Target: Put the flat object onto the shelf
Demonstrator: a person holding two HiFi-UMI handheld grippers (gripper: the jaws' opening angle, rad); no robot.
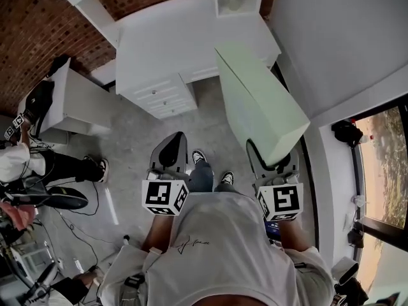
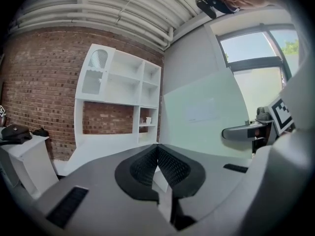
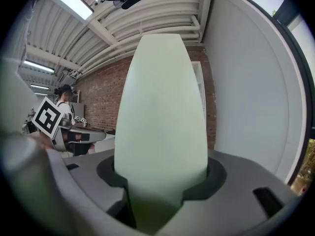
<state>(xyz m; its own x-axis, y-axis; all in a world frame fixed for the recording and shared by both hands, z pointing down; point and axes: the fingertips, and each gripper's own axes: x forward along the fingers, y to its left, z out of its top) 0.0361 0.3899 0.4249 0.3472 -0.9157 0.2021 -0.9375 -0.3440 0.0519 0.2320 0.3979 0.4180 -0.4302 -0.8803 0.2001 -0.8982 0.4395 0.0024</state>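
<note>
The right gripper [image 3: 162,183] fills the bottom of its own view. Its jaws are spread wide and press on the near end of the flat object [image 3: 162,117], a pale green board that stands edge-on between the pads and reaches up and forward from them. The left gripper [image 2: 157,163] has its jaws brought together with nothing between them. The board shows off to the right of those jaws, apart from them, so only the right gripper carries it.

By my reading the task is in its carrying stage. The board is lifted and gripped but not on the shelf [image 2: 120,82], which stands well ahead of both pairs of jaws against the brick wall [image 2: 44,82]. What is left is to bring the board up to the shelf, lay or slide it on, and let go.

Of the shelf's compartments, a low narrow one ahead of the left jaws holds a small white item [image 2: 147,120], too small to name. The top left one has an arched front [image 2: 98,60], and its contents cannot be told. The others show nothing I can make out
</note>
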